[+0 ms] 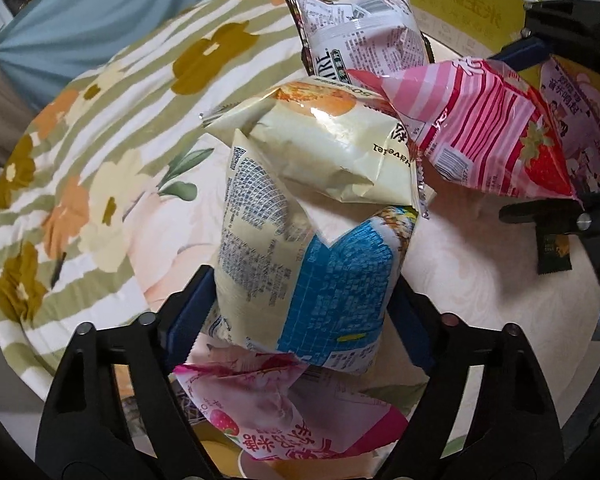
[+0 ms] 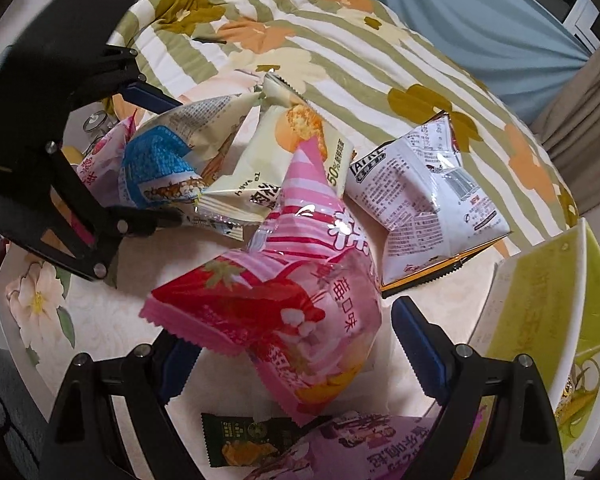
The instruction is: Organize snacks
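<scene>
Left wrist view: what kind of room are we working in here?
Probably a bedroom: the snack bags lie on a white tabletop beside a bed with a flowered quilt, and curtains hang behind it.

Puffy snack bags heaped on floral bedspread.

The middle of the bed is crowded by snack bags: a blue-and-cream bag is straddled by the left gripper, with a pale yellow bag piled against it at 12 o'clock and a pink strawberry packet lying under it at 6 o'clock. Passage toward 2 o'clock is blocked by a pink striped bag and the right gripper around it. A white bag and a yellow-green box close off 1 o'clock. Open room is left only over the floral quilt, from 8 to 11 o'clock.
</scene>
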The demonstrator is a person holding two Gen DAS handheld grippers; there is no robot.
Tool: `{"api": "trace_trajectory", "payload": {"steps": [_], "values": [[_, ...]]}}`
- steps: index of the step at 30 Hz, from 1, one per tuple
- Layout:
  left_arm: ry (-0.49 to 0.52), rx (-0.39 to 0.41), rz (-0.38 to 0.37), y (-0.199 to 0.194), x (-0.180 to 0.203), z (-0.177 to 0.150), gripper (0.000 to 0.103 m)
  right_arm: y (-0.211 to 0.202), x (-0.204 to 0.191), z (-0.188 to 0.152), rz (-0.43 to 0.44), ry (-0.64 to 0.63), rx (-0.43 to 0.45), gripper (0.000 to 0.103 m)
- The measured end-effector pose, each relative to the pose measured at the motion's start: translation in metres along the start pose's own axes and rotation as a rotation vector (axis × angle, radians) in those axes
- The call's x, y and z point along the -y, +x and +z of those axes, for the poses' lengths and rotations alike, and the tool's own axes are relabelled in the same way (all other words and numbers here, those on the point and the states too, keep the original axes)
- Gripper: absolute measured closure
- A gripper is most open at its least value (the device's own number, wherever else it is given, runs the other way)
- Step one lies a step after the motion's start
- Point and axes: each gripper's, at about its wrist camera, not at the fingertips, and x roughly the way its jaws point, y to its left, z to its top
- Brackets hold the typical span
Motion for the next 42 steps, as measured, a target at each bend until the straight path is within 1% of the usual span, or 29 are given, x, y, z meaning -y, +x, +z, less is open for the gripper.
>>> {"api": "trace_trajectory", "payload": {"steps": [5,14,15,16,18,23,32,37,42], "values": [[-0.016,0.010,-0.022,-0.004,-0.003,-0.003,0.029,0.009,0.003,0.004,0.023,0.002,-0.008,0.015],[-0.069,0.016,-0.038,-0.019,-0.001,-0.013,0.029,0.017,0.005,0.006,0.039,0.009,0.000,0.016],[-0.073,0.018,-0.040,-0.021,-0.001,-0.013,0.029,0.017,0.006,0.006,0.041,0.015,0.005,0.021],[-0.081,0.022,-0.042,-0.023,-0.001,-0.014,0.029,0.017,0.007,0.006,0.045,0.019,0.007,0.029],[-0.092,0.025,-0.048,-0.026,-0.001,-0.015,0.029,0.016,0.008,0.006,0.053,0.022,0.005,0.036],[-0.110,0.040,-0.058,-0.035,-0.003,-0.017,0.029,0.009,0.006,0.004,0.044,0.033,0.017,0.040],[-0.113,0.098,-0.067,-0.069,-0.003,-0.019,0.029,-0.024,0.005,0.002,0.014,0.090,0.074,0.040],[-0.104,0.153,-0.070,-0.098,-0.002,-0.015,0.029,-0.055,0.007,0.000,0.002,0.170,0.129,0.040],[-0.084,0.205,-0.083,-0.124,0.006,0.002,0.029,-0.096,0.011,-0.009,-0.034,0.259,0.199,0.040]]}}
